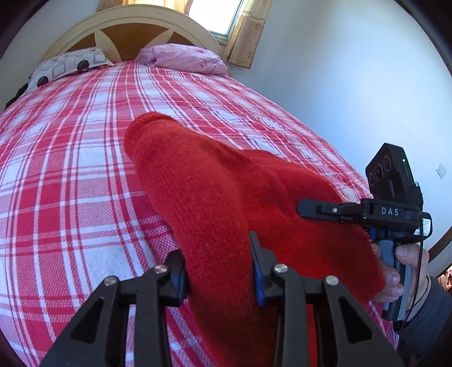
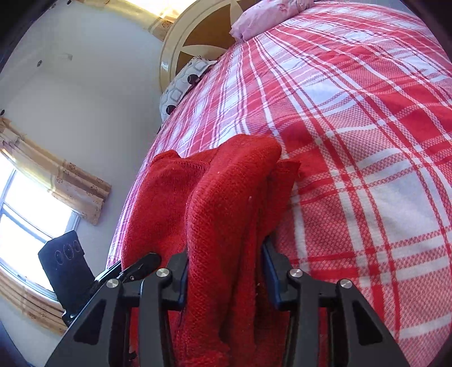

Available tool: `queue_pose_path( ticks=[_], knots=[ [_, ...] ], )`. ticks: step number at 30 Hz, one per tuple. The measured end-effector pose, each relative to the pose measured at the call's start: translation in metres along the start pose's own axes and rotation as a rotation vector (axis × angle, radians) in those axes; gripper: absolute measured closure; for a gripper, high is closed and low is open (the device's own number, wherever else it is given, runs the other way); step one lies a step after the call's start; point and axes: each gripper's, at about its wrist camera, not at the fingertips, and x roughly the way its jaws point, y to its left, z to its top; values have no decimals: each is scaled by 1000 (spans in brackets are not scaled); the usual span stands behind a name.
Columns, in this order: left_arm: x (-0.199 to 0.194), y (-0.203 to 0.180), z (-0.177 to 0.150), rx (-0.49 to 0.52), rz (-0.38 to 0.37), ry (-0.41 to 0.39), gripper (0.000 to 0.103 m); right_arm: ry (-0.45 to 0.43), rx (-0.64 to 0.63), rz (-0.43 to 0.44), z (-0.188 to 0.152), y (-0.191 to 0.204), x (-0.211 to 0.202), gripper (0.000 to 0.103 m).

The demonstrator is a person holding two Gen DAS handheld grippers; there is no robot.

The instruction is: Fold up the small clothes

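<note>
A red knitted garment (image 1: 214, 203) is held above the red-and-white plaid bedspread (image 1: 70, 158), bunched between both tools. The left gripper (image 1: 219, 271) is clamped on one thick fold of it; the right gripper (image 2: 224, 273) is clamped on another bunched section (seen from its own camera). The person's right hand (image 1: 401, 271) is wrapped around the handle. A pink pillow (image 1: 186, 58) lies at the headboard (image 1: 130, 19).

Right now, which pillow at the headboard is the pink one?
The pink pillow lies crumpled nearest the window, at the right of the headboard in the left wrist view. The other pillow is white with grey squares and dark dots.
</note>
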Motion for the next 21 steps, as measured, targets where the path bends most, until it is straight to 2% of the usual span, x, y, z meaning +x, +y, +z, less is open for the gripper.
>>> queue_pose_path(
  ticks=[10,15,21],
  knots=[
    [-45,-10,-8,29,44,-74,69,-30,-56,31,-13,40,-14,60],
    [-71,-4,-17,-2,41,-96,69,-30,-59,75,-28,60,-17,60],
    [-101,11,-31,-50,75,-116,69,-19,-95,126,-44,95,-13,60]
  ],
)
